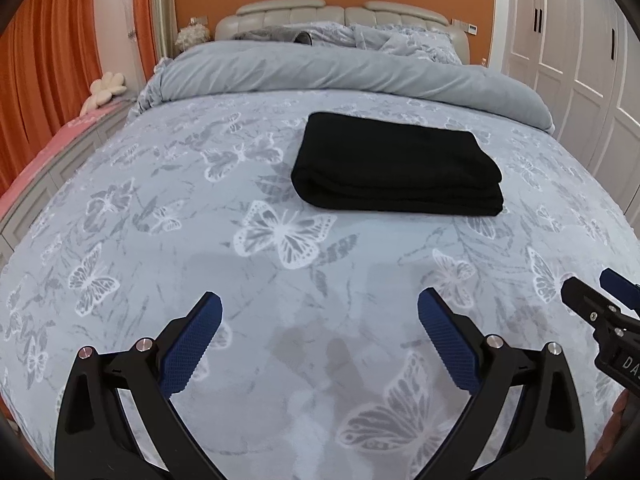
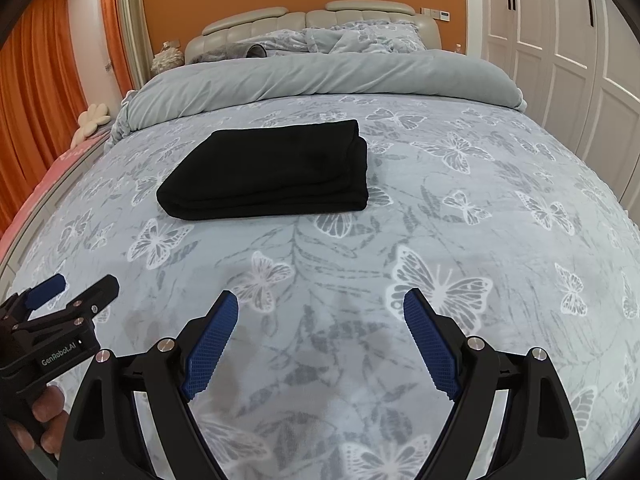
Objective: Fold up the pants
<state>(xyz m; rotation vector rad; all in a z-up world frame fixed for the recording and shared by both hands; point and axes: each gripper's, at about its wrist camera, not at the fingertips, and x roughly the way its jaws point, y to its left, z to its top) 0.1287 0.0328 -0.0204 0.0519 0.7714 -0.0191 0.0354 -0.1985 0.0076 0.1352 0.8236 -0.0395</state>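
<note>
We hold the left gripper (image 1: 320,300) and right gripper (image 2: 320,300) open and empty. The folded pants (image 1: 396,168) lie ahead on the bed (image 1: 160,220), long axis crosswise, between both, well apart.

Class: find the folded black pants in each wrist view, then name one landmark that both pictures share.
Left wrist view: black pants right of centre, upper half, on the butterfly bedspread.
Right wrist view: black pants left of centre, upper half.
Shared landmark: beige padded headboard behind.
</note>
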